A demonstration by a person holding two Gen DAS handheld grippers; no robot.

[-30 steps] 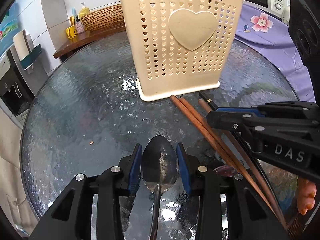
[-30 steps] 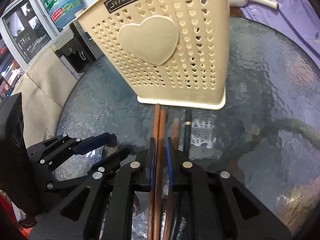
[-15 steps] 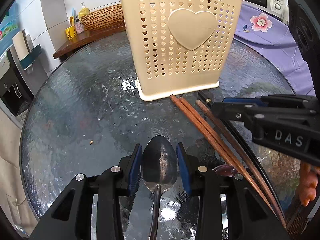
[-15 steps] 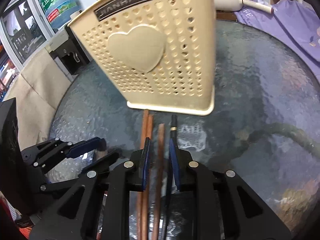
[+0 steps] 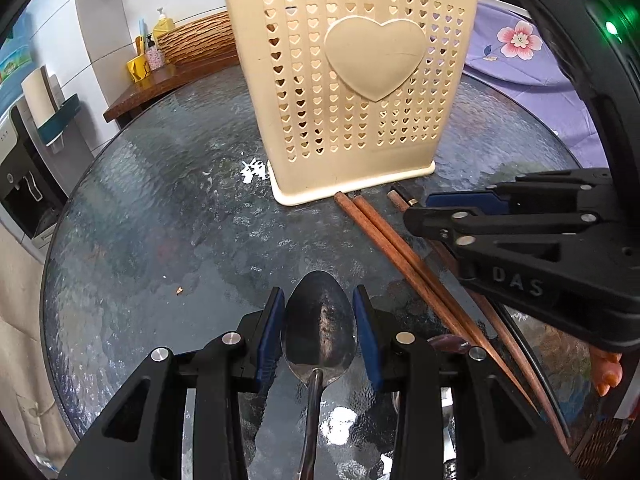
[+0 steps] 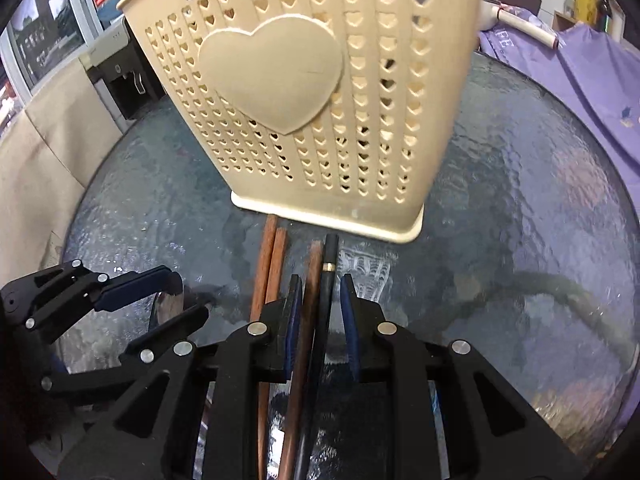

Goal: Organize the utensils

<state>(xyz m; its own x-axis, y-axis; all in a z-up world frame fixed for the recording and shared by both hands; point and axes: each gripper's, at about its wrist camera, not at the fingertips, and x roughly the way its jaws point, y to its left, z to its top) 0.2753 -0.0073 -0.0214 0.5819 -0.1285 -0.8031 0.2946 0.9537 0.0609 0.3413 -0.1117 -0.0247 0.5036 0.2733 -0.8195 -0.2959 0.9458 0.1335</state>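
A: Utensils, location: a polished steel spoon, a pair of reddish-brown wooden chopsticks, a third brown wooden chopstick and a black chopstick with a gold band all lie on the round, dimpled dark glass table. The chopstick tips end just at the base of the cream plastic utensil holder with heart-shaped holes, which stands upright at the far side of the table.

B: Left gripper state?

A: Its blue-padded fingers stand apart, one on each side of the spoon bowl. The left view does not show whether the pads touch the bowl. The handle runs back toward the camera.

B: Right gripper state?

A: Fingers spread, with a visible gap. The single brown chopstick and the black chopstick lie between them. The reddish-brown pair lies just left of the left finger.

B: Surroundings?

A: Left of the table: a dark wooden shelf with a woven basket and a yellow soap bottle, and a water dispenser below. Right of the table: a purple floral cloth.
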